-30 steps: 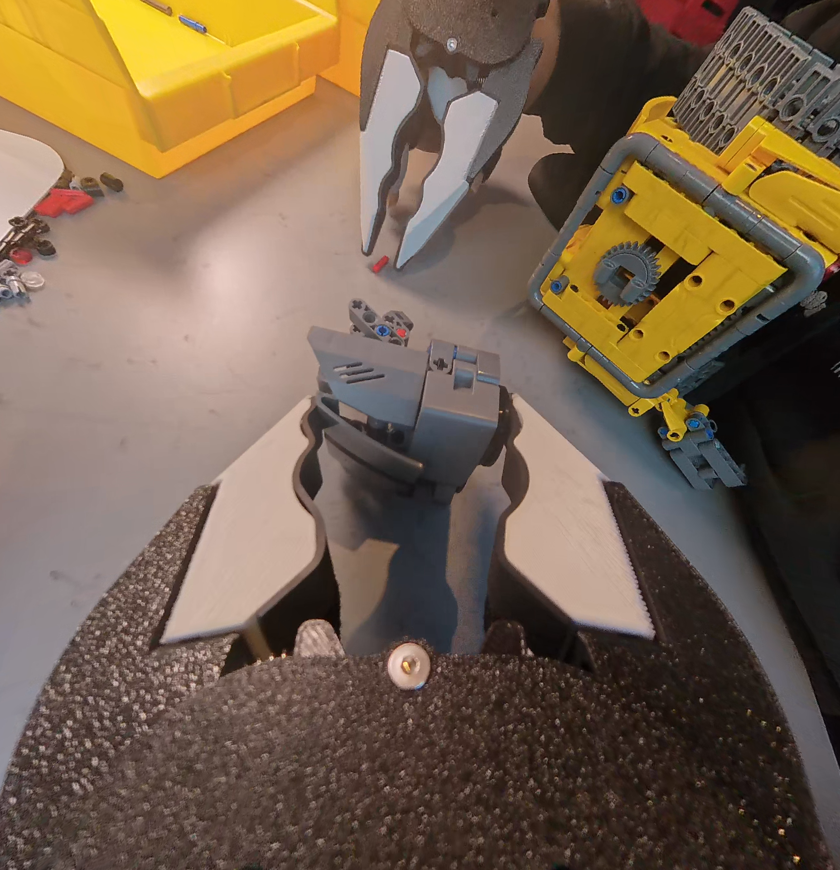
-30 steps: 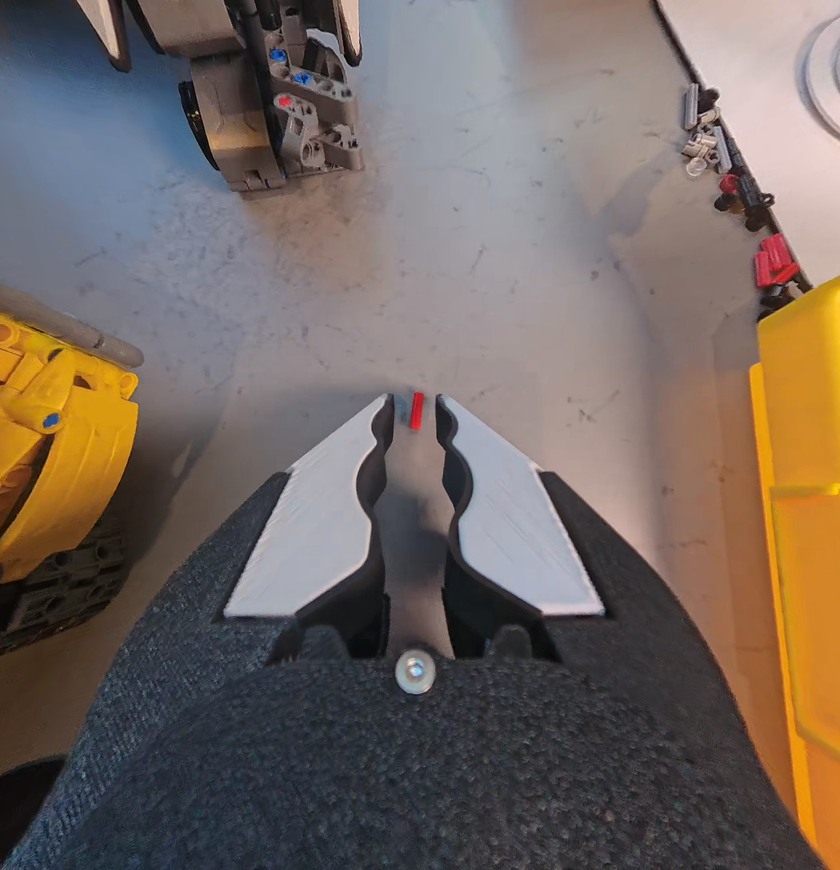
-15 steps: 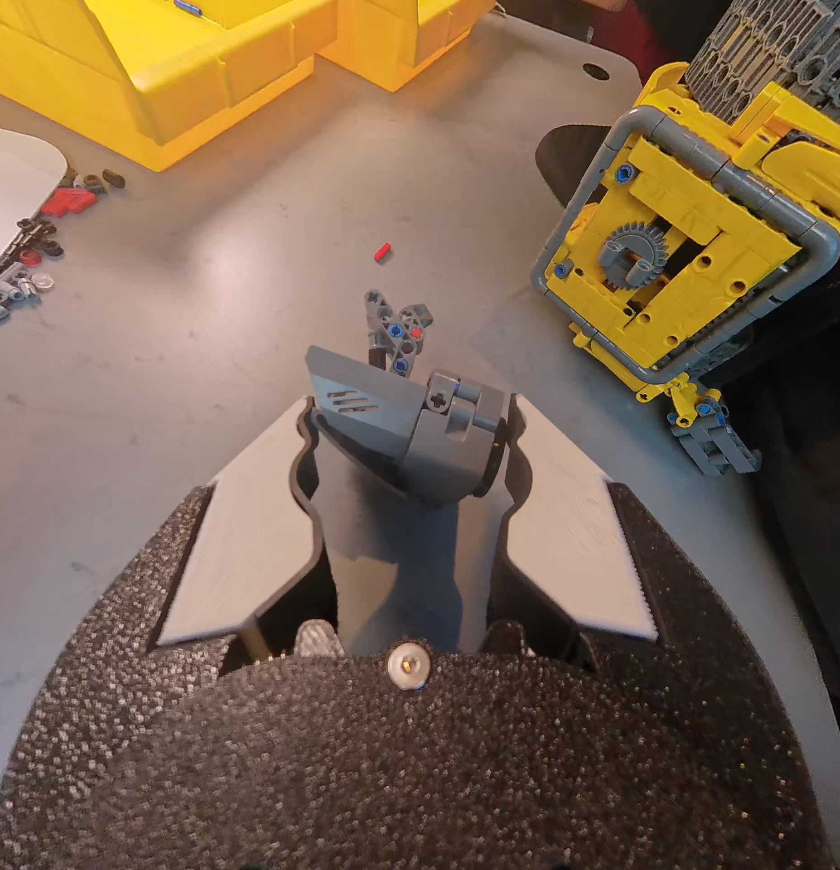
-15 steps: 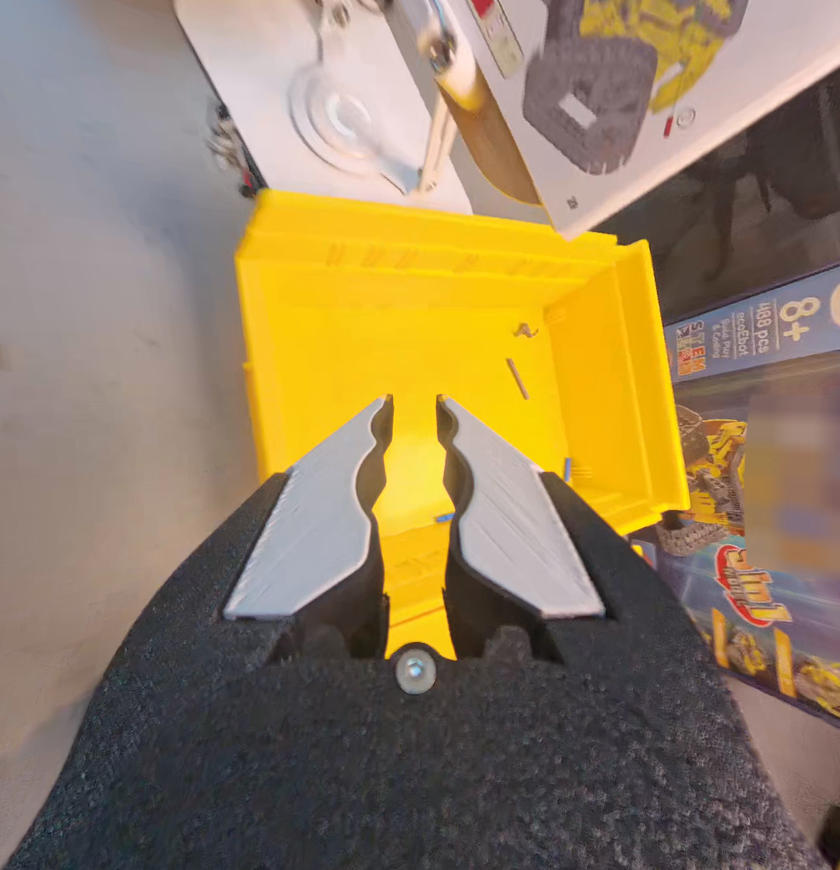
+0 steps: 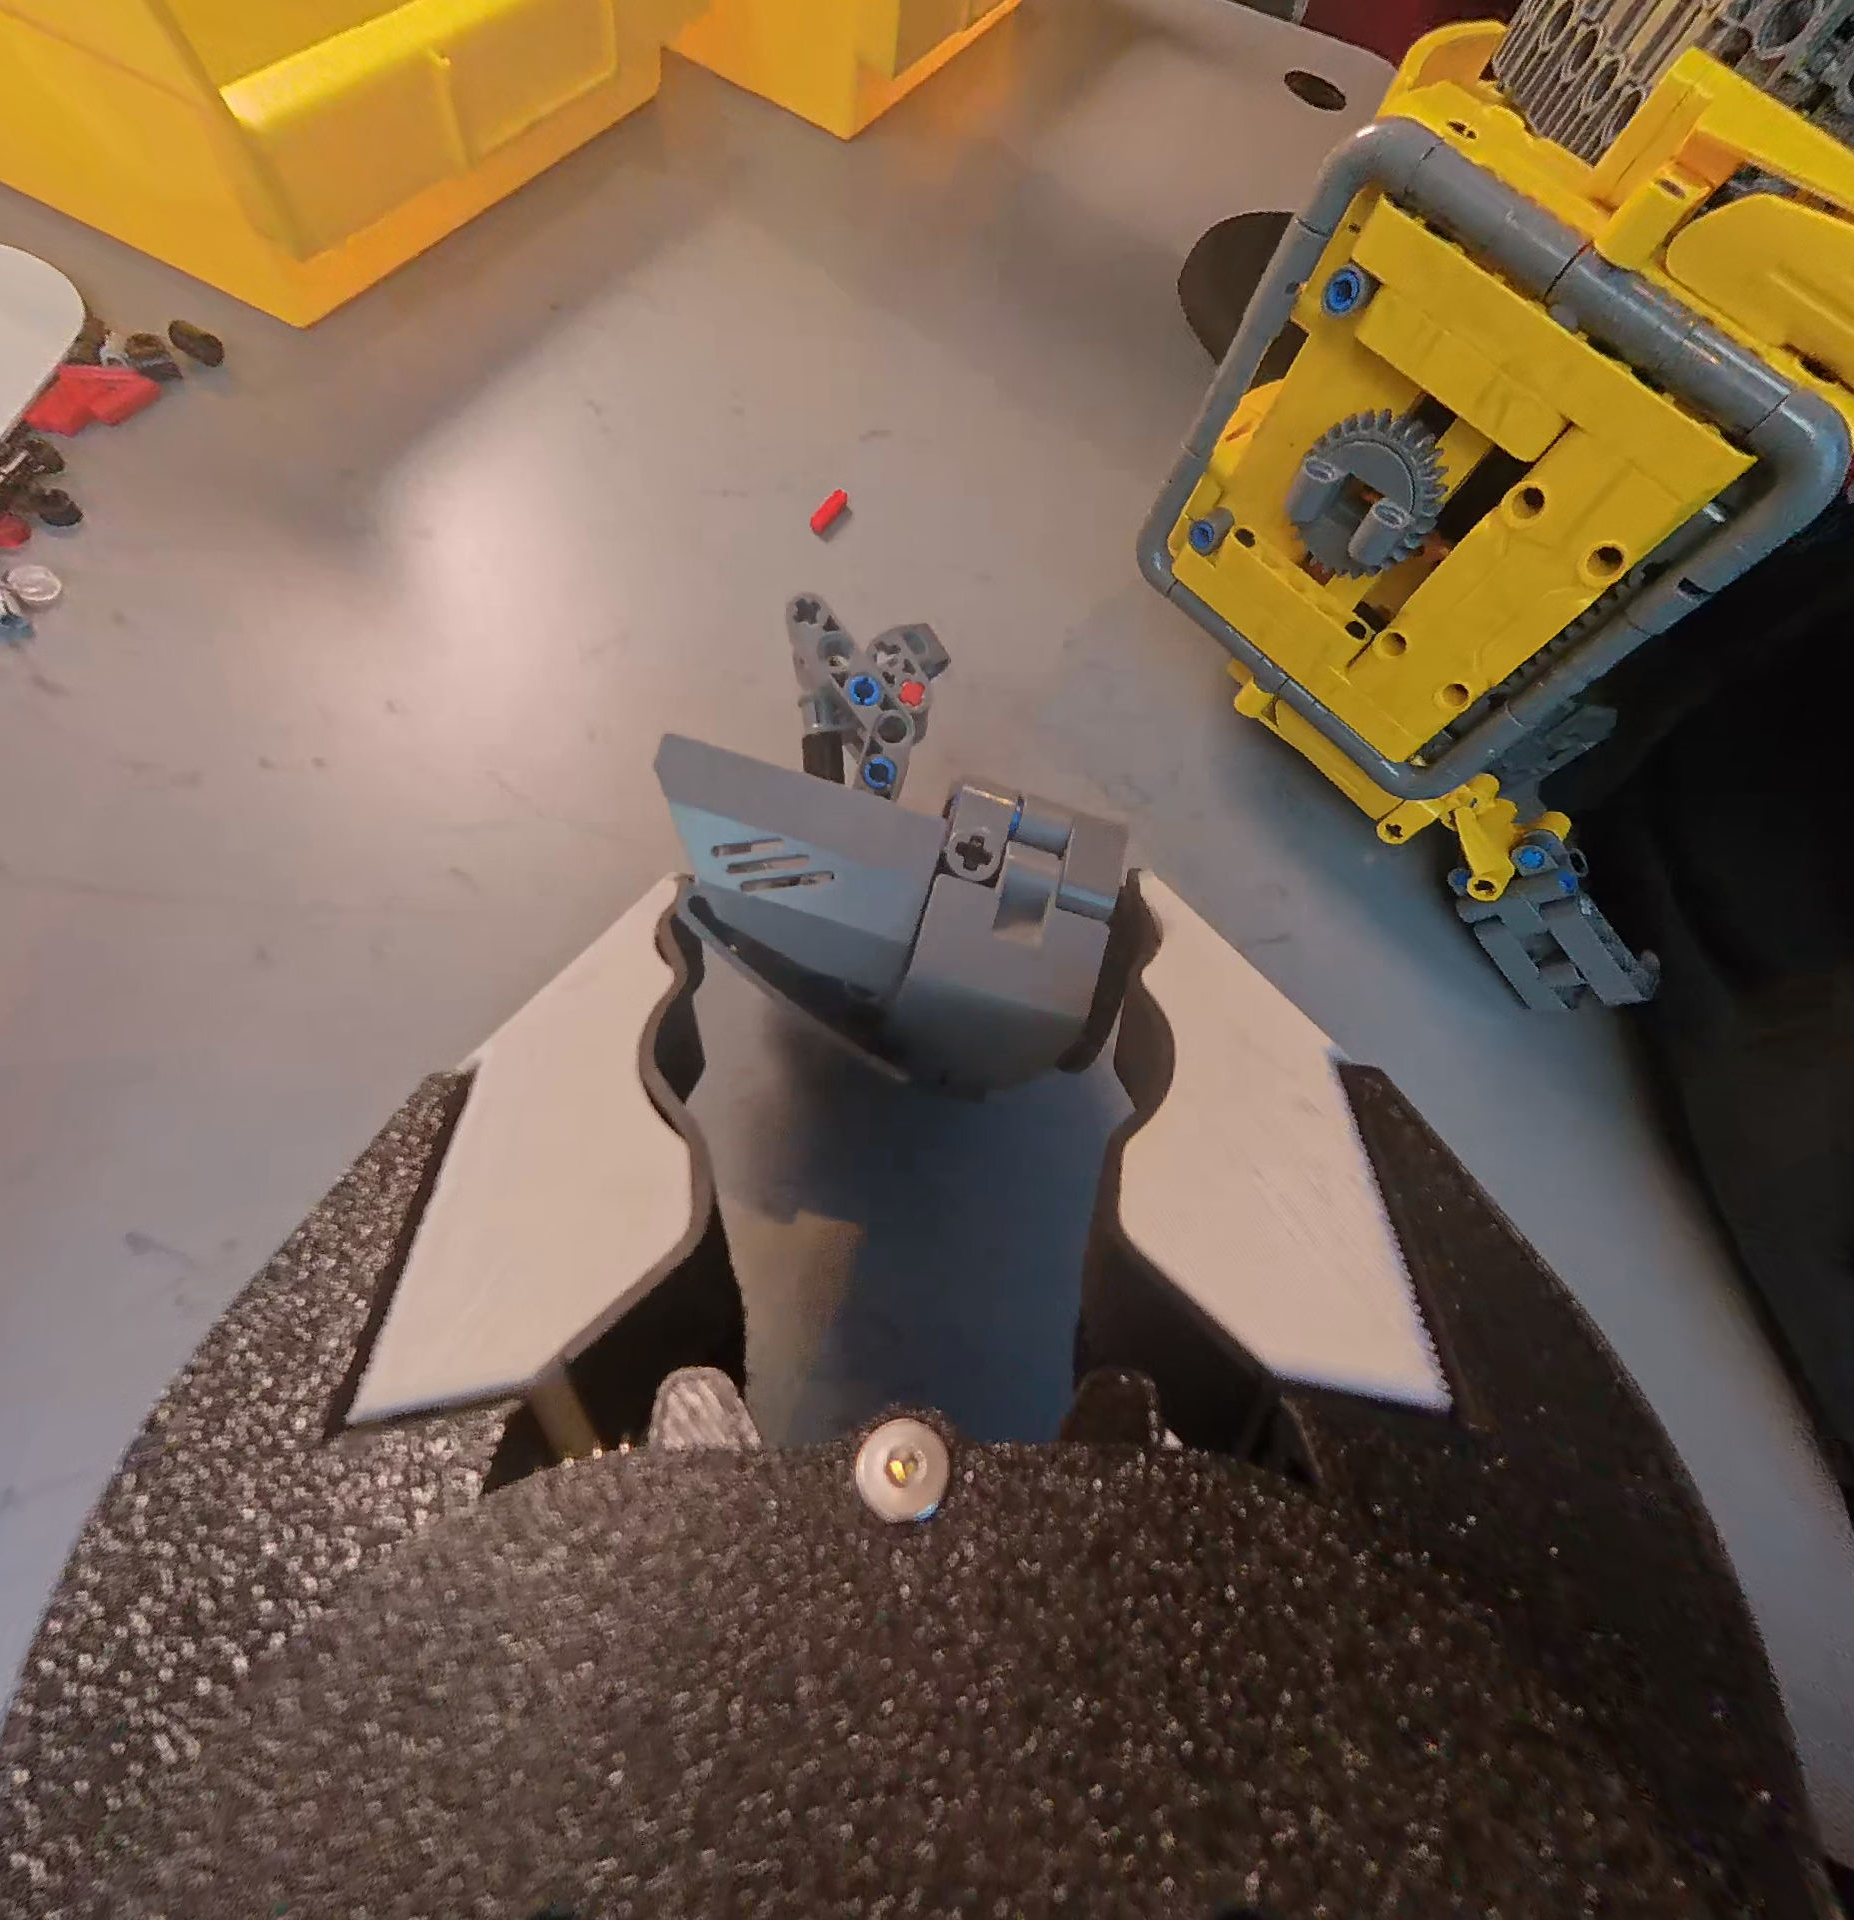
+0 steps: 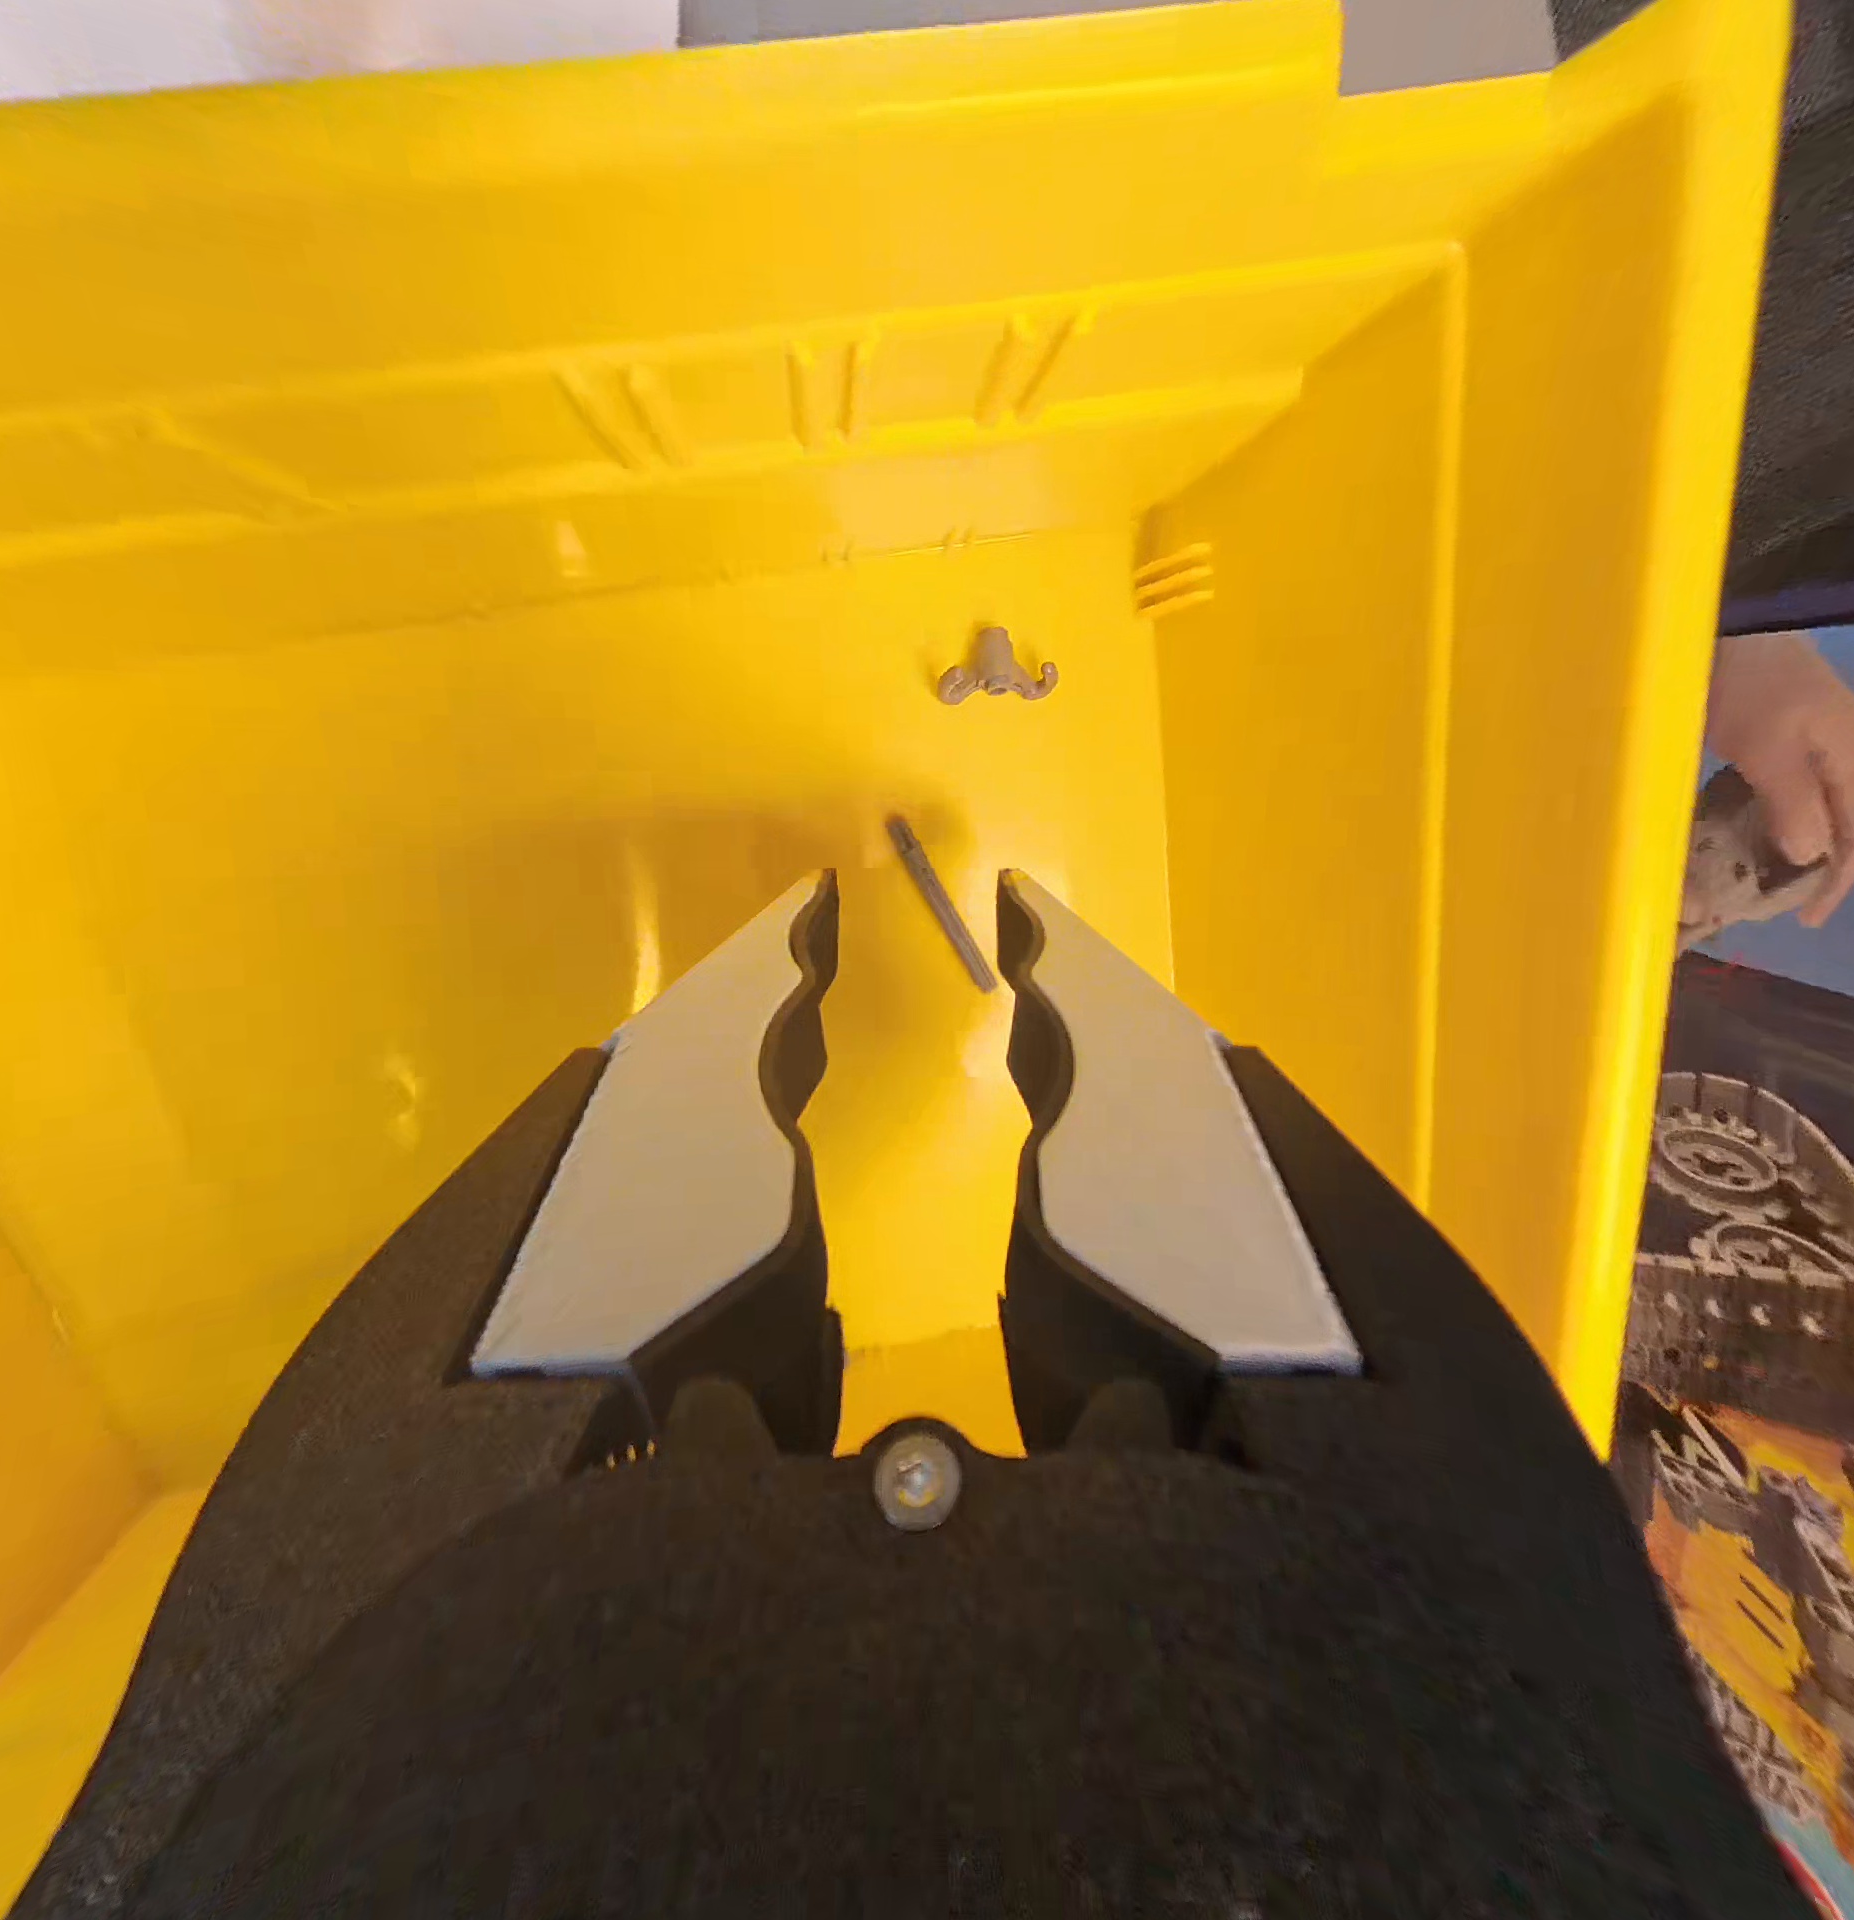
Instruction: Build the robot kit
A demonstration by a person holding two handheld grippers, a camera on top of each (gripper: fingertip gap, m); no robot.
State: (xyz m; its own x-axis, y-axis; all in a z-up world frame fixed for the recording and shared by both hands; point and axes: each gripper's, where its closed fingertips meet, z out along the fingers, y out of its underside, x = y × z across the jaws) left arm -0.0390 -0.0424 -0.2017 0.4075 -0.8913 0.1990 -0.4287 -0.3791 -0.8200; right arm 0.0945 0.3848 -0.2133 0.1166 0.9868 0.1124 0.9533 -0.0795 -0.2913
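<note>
No readable writing on any visible thing.

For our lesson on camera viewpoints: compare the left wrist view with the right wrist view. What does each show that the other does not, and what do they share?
Only the left wrist view shows the left gripper shut on a grey brick assembly, a small red pin on the grey table, and a yellow brick vehicle.

Only the right wrist view shows the right gripper, open, inside a yellow bin above a thin grey axle and a grey hook-shaped piece, with a printed box beside the bin.

Both show yellow plastic bins; whether it is the same bin, I cannot tell.
</note>
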